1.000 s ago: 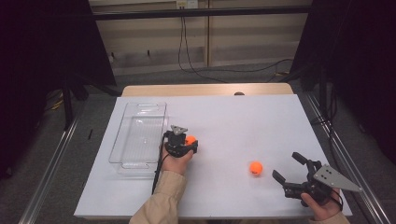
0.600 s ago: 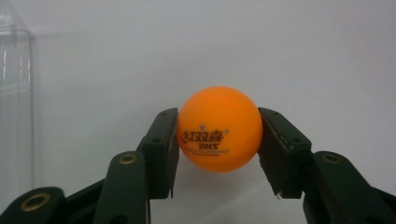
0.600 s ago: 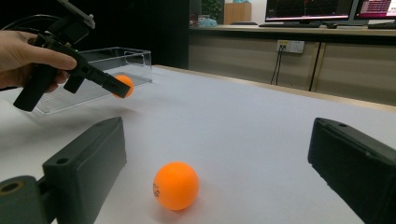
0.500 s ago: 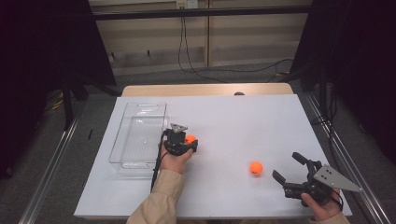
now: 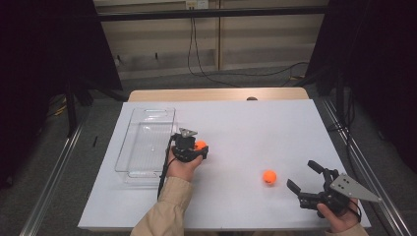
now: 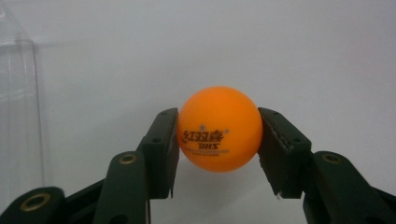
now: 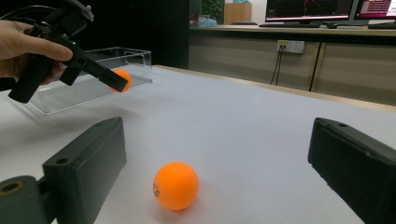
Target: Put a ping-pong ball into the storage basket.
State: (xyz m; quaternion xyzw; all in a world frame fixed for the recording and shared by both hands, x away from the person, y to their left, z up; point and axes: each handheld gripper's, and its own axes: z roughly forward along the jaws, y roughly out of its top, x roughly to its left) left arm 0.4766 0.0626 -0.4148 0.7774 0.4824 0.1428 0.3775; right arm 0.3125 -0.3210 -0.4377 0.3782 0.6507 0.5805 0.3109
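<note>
My left gripper [image 5: 199, 148] is shut on an orange ping-pong ball [image 6: 219, 128], pinched between both pads and lifted off the white table beside the clear plastic bin [image 5: 145, 137]. From the right gripper view the held ball [image 7: 121, 79] hangs above the table in front of the bin [image 7: 93, 77]. A second orange ball [image 5: 269, 177] rests on the table at the right. My right gripper [image 5: 304, 179] stands open just to the right of it, and the ball [image 7: 176, 185] lies a short way ahead of its jaws, apart from them.
The white sheet [image 5: 236, 123] covers the table, with a wooden edge [image 5: 216, 94] at the far side. A small dark object [image 5: 252, 98] sits at that far edge. Metal rails run along both sides of the table.
</note>
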